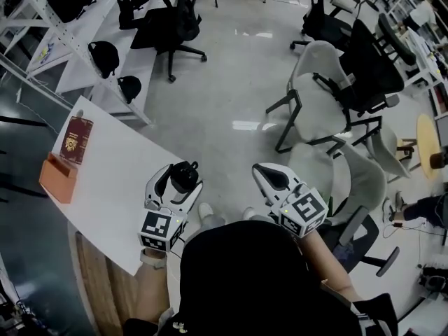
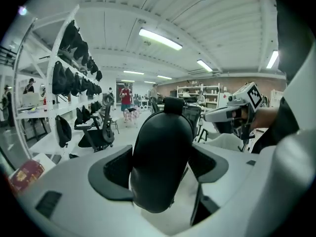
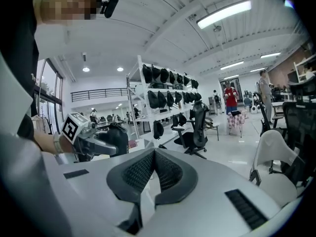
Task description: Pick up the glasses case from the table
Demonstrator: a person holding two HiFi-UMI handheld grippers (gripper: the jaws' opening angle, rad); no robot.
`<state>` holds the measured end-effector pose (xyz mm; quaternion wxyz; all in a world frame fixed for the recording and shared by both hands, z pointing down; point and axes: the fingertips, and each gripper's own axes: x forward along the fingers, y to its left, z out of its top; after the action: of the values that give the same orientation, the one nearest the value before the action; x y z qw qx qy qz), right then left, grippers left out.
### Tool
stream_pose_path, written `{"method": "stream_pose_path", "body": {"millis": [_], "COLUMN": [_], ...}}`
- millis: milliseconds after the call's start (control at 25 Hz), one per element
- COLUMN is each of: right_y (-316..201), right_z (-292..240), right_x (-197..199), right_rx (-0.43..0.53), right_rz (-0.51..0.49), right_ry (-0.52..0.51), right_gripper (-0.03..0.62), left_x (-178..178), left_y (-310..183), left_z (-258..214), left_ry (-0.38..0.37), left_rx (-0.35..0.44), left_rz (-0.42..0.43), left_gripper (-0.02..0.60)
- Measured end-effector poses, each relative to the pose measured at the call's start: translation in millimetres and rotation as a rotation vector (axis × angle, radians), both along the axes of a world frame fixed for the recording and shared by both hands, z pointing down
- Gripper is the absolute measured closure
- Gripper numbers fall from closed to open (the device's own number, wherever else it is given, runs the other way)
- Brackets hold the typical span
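Fingers (image 2: 114, 171) of your left gripper (image 1: 179, 182) are clamped on the glasses case (image 2: 160, 167), one dark pad on each side of its black shell. The case stands upright between them, its top rising well above the pads. Your right gripper (image 3: 154, 176) has its two pads pressed together with nothing between them.

From how things lie, the pick looks done. In the head view the case (image 1: 185, 174) sits in the left gripper at the near edge of the white table (image 1: 112, 187), and it seems to be clear of the tabletop rather than resting on it. What is left, at most, is to hold it steady or carry it where you want it. I judge the grip secure, since the pads hold the body of the case low down.

Only the head view shows the layout: a red booklet (image 1: 75, 140) and an orange box (image 1: 58, 179) lie well apart from the case at the far end of the table. It does not show how the pads meet the case, which the left gripper view does. The right gripper view shows your left gripper from the side, with the dark case in it.
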<state>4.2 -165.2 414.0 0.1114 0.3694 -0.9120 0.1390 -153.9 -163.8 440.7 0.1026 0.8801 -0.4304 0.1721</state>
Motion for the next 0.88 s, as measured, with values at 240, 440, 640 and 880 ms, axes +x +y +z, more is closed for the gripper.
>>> {"method": "stream_pose_path", "body": {"millis": [240, 440, 640, 880], "right_y": [17, 32, 44, 55], "right_z": [-18, -28, -31, -29], "right_x": [28, 54, 76, 92], "right_rx": [0.039, 0.081, 0.095, 0.093], "right_rz": [0.039, 0.096, 0.160, 0.213], "right_ry": [-0.007, 0.003, 0.007, 0.001], "right_gripper": [0.566, 0.566, 0.566, 0.566], "left_x": [60, 93, 115, 131], "left_y": [14, 20, 24, 25], "left_z": [-19, -35, -43, -44], "left_ry": [0.087, 0.185, 0.242, 0.241], "left_rx": [0.046, 0.060, 0.082, 0.084], "left_rz": [0.105, 0.095, 0.104, 0.144], "left_gripper": [0.222, 0.222, 0.222, 0.222]}}
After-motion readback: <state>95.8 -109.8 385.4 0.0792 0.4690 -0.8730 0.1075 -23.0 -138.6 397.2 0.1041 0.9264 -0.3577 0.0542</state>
